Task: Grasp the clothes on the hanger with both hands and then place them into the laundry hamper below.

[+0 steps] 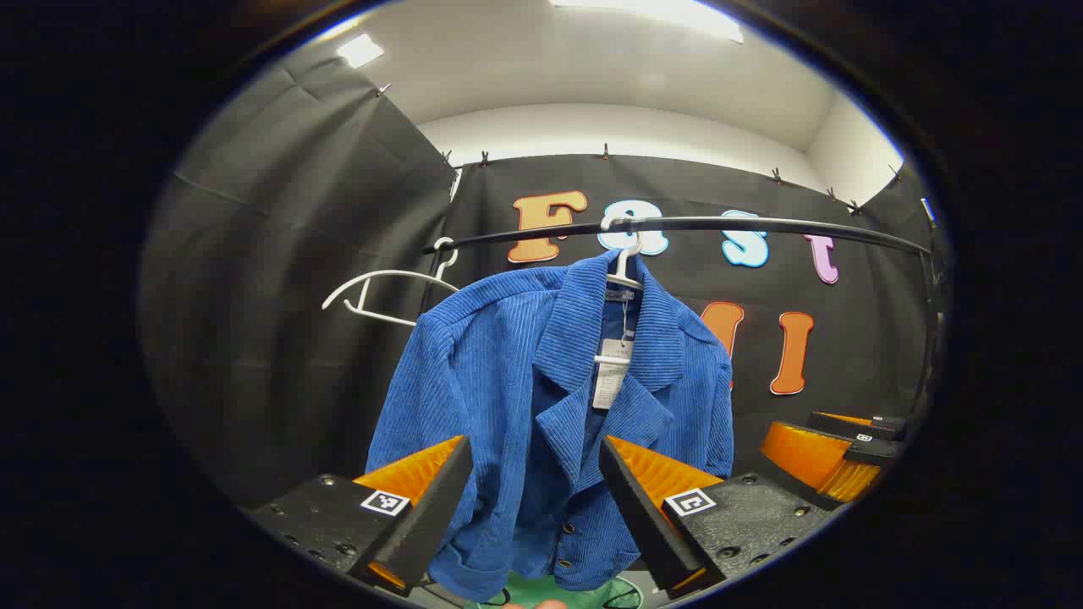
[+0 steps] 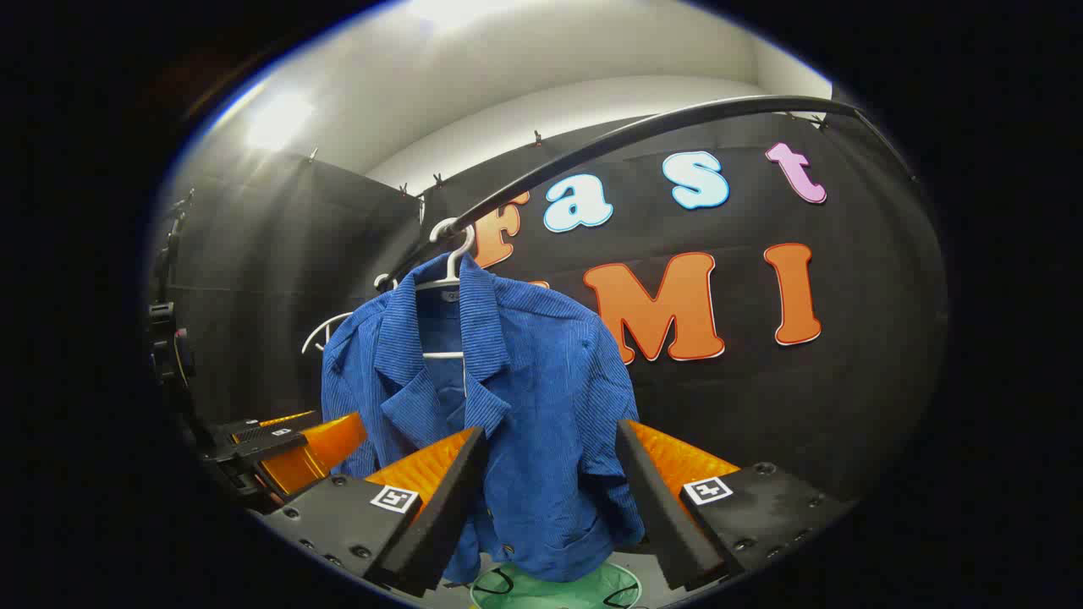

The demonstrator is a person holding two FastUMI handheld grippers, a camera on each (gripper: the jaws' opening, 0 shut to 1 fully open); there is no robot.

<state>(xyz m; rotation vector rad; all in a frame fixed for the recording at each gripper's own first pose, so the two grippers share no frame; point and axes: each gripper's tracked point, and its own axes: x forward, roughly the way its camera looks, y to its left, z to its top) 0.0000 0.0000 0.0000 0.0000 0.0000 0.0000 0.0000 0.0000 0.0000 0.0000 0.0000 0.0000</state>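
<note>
Left gripper view: a black rail [image 1: 761, 225] spans the booth, and from it hangs the blue corduroy jacket [image 1: 525, 397] on a white hanger [image 1: 624, 269], collar up, front open, a paper tag [image 1: 611, 376] dangling inside the neck. A second, bare hanger [image 1: 381, 296] hangs further along the rail, apart from the garment. Below the hem, at the bottom edge, a green rim [image 1: 550, 596] shows, judged to be the laundry hamper; most of it is hidden.

The left gripper [image 1: 535, 474] stands with its jaws spread wide and holding nothing, framing the jacket's lower front, short of the cloth. The right gripper appears off to the side at [image 1: 833, 452], well apart from the jacket.

Right gripper view: the same jacket [image 2: 508, 397] hangs from the rail [image 2: 643, 131]; the right gripper [image 2: 550, 474], jaws likewise wide and unloaded, is aimed at the lower front panel without touching it.

Step in hand, as judged: the approach, before any grasp. Good practice would be to raise both grippers toward the shoulders, one each side of the collar, and pinch a firm fold of the thick ribbed cloth rather than a loose edge. The garment should then be lifted clear of the hanger's arms, since a straight downward pull may drag the hanger off the rail. The tag should be kept out of the pinch.
</note>
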